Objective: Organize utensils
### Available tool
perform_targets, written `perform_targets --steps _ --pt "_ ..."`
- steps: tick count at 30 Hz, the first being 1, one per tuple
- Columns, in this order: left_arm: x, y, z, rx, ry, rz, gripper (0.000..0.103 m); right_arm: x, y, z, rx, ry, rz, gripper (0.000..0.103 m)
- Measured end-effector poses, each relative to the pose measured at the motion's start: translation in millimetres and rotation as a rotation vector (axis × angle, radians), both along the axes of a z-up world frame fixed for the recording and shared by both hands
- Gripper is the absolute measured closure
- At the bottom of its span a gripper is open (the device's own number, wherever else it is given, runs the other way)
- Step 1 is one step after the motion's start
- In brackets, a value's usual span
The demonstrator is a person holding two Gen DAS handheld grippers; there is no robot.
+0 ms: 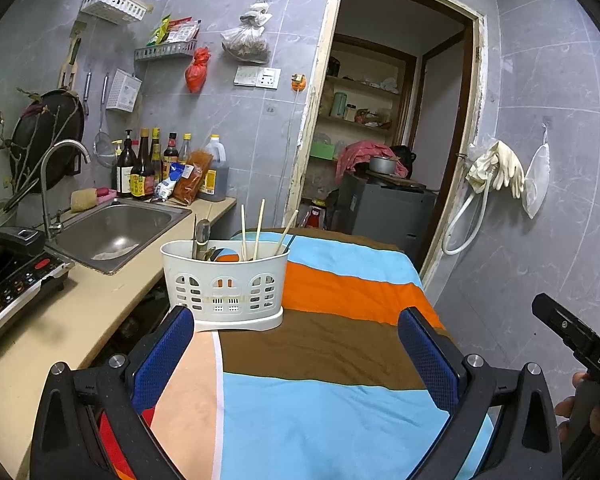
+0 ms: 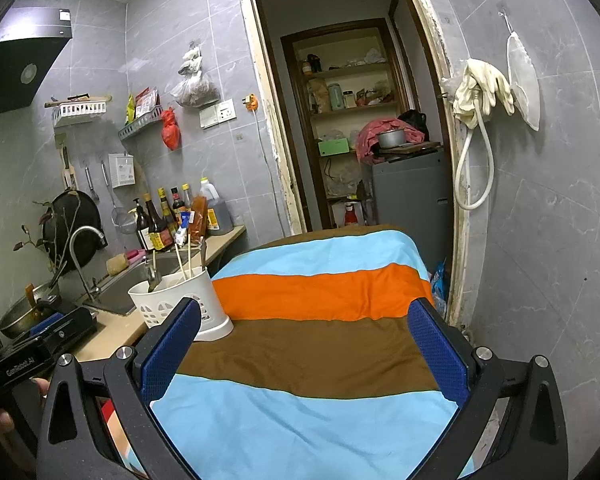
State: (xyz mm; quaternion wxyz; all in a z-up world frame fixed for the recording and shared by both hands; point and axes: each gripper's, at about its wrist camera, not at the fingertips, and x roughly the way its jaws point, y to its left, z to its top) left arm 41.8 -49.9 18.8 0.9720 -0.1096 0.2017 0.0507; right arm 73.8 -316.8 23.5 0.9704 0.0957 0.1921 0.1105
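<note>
Two grippers hover above a table draped in a striped cloth (image 1: pixel 340 360) — bands of light blue, brown and orange, with a peach patch at the near left. We see the left gripper (image 1: pixel 296 356) with its blue-padded fingers (image 1: pixel 162 356) spread wide and nothing between them; the right gripper (image 2: pixel 306 350) is likewise released, its pads (image 2: pixel 438 344) far apart over the brown band.

At about 11 o'clock from the left gripper stands a white plastic utensil caddy (image 1: pixel 224 284) with arched cut-outs, set on the cloth near the table's left edge and just beyond the left fingertip. Inside it, three wooden chopsticks (image 1: pixel 259 229) lean toward 1 o'clock, and metal spoons (image 1: pixel 202 236) stand at its left end. From the right wrist view the same caddy sits at 10 o'clock, partly hidden behind that gripper's left finger.

Past the table at 9 o'clock runs a beige counter (image 1: pixel 92 312) with a steel sink (image 1: pixel 116 232), a curved faucet (image 1: pixel 52 184) and an induction cooker (image 1: pixel 12 284). Sauce bottles (image 1: pixel 148 168) crowd the corner behind the sink — a red bag (image 1: pixel 197 70) hangs on the tiled wall above. At 12 o'clock an open doorway (image 2: pixel 352 120) shows wooden shelves; at 2 o'clock pale rubber gloves (image 2: pixel 482 88) hang beside a white hose.
</note>
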Motion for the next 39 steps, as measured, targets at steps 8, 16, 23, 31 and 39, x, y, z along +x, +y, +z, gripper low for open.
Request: perform_targets --steps 8,16,23,31,39 --pt "-0.5 0.0 -0.8 0.002 0.000 -0.002 0.001 0.8 -0.5 -0.5 0.000 -0.001 0.000 0.002" --pt "0.6 -1.3 0.2 0.000 0.000 -0.002 0.001 0.6 -0.5 -0.4 0.002 0.001 -0.001 0.002" --pt "0.8 -1.0 -0.1 0.002 -0.001 -0.005 0.001 1.1 -0.6 -0.9 0.002 0.001 -0.001 0.002" --pt "0.8 -1.2 -0.3 0.000 0.000 -0.003 0.001 1.0 -0.4 -0.6 0.002 0.002 -0.002 0.002" --pt "0.7 -0.8 -0.5 0.001 0.002 -0.003 0.001 1.7 -0.7 -0.8 0.002 0.003 0.000 0.002"
